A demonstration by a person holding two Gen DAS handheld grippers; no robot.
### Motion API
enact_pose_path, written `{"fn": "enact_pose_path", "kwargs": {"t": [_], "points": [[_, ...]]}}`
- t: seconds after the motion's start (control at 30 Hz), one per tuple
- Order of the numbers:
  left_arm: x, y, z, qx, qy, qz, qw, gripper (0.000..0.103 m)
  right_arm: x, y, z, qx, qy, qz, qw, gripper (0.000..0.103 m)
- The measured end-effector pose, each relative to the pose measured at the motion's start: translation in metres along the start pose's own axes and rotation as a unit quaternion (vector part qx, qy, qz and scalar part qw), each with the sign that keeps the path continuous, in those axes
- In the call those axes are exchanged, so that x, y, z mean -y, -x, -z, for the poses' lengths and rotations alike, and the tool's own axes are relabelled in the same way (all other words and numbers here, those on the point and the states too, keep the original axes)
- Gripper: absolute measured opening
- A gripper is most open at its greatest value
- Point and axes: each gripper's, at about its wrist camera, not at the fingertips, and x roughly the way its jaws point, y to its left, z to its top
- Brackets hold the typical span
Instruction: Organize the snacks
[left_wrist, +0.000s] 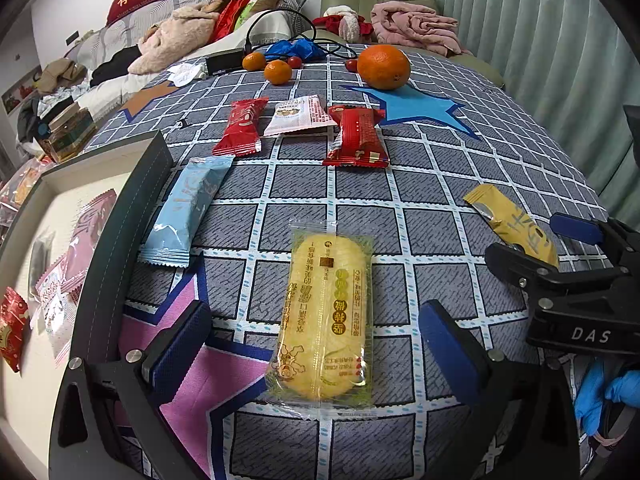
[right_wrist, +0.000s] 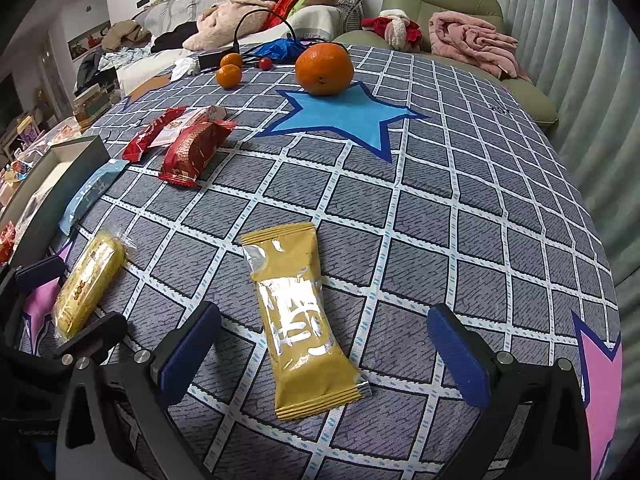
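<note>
My left gripper [left_wrist: 316, 354] is open, its blue pads either side of a clear-wrapped yellow rice cracker [left_wrist: 326, 316] lying on the checked tablecloth. My right gripper [right_wrist: 324, 354] is open around a mustard-yellow snack packet [right_wrist: 302, 316]; that packet [left_wrist: 514, 222] and the right gripper [left_wrist: 560, 248] also show in the left wrist view. A light blue packet [left_wrist: 186, 210] leans on the rim of a grey box [left_wrist: 132, 216] that holds several snacks. Two red packets [left_wrist: 242, 126], [left_wrist: 358, 136] and a white-pink packet [left_wrist: 300, 114] lie further back.
A big orange [left_wrist: 383, 67], two small mandarins [left_wrist: 277, 72], cherry tomatoes, a blue cloth and a black cable sit at the table's far edge. A cluttered sofa and a green armchair [right_wrist: 444, 4] stand behind. A curtain hangs on the right.
</note>
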Motion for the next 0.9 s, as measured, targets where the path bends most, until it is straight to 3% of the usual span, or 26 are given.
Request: {"fn": "enact_pose_path", "kwargs": {"t": [0.23, 0.47, 0.53, 0.57, 0.6, 0.63, 0.67, 0.77, 0.9], "points": [[0.0, 0.0, -0.001, -0.003, -0.002, 0.0, 1.0, 0.103, 0.0, -0.002, -0.004, -0.009, 0.004, -0.002, 1.0, 0.103], [0.004, -0.003, -0.011, -0.043, -0.009, 0.006, 0.999, 0.1, 0.0, -0.01, -0.021, -0.071, 0.007, -0.001, 0.997, 0.101], [0.008, 0.001, -0.011, -0.046, -0.02, 0.015, 0.9986, 0.086, -0.003, -0.005, -0.021, -0.071, 0.015, -0.005, 0.997, 0.086], [0.011, 0.004, -0.011, -0.045, -0.025, 0.02, 0.9985, 0.08, -0.004, -0.003, -0.022, -0.071, 0.018, -0.008, 0.997, 0.067], [0.014, 0.006, -0.011, -0.045, -0.03, 0.024, 0.9983, 0.063, -0.006, 0.0, -0.023, -0.072, 0.02, -0.011, 0.997, 0.043], [0.017, 0.009, -0.011, -0.046, -0.037, 0.029, 0.9978, 0.043, -0.008, 0.002, -0.023, -0.075, 0.022, -0.014, 0.997, 0.032], [0.019, 0.011, -0.011, -0.048, -0.039, 0.033, 0.9975, 0.039, -0.009, 0.003, -0.022, -0.079, 0.022, -0.016, 0.997, 0.025], [0.019, 0.018, -0.006, -0.061, -0.027, 0.051, 0.9965, 0.039, -0.009, 0.013, -0.012, -0.078, 0.009, -0.041, 0.996, 0.024], [0.019, 0.037, 0.001, -0.048, -0.03, 0.054, 0.9969, 0.039, -0.009, 0.032, 0.002, -0.065, -0.017, -0.07, 0.995, 0.024]]}}
